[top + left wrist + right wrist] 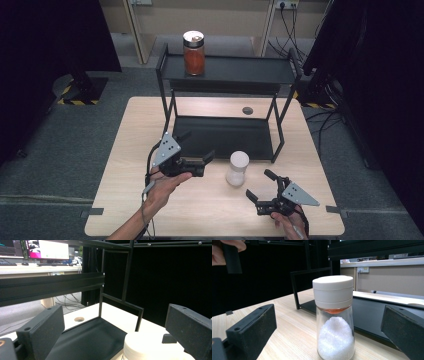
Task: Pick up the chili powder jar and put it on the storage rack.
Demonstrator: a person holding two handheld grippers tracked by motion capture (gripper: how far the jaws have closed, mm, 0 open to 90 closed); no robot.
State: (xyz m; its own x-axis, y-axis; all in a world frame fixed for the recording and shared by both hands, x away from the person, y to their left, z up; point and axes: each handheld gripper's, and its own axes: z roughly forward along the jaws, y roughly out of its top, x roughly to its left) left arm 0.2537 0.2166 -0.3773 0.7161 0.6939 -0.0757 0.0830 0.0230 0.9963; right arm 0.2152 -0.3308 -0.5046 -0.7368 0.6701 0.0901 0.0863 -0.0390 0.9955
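White-lidded and half full of white grains, the glass jar (335, 320) stands upright on the wooden table (130, 165), straight ahead of the right gripper (262, 186) and centred between its wide-open jaws, a little way off and untouched. The left gripper (199, 150) is also open and empty; the jar's lid sits low and just ahead of it, towards its right jaw. Behind the jar is the black rack (226, 136), whose top shelf carries a jar of red contents (194, 53).

The step in hand looks like a grasp with the right gripper. To do it well, move straight forward, keeping the jar midway between the jaws, and close on the glass body below the lid, low enough that it won't tip. Keep the left gripper clear of the lid.
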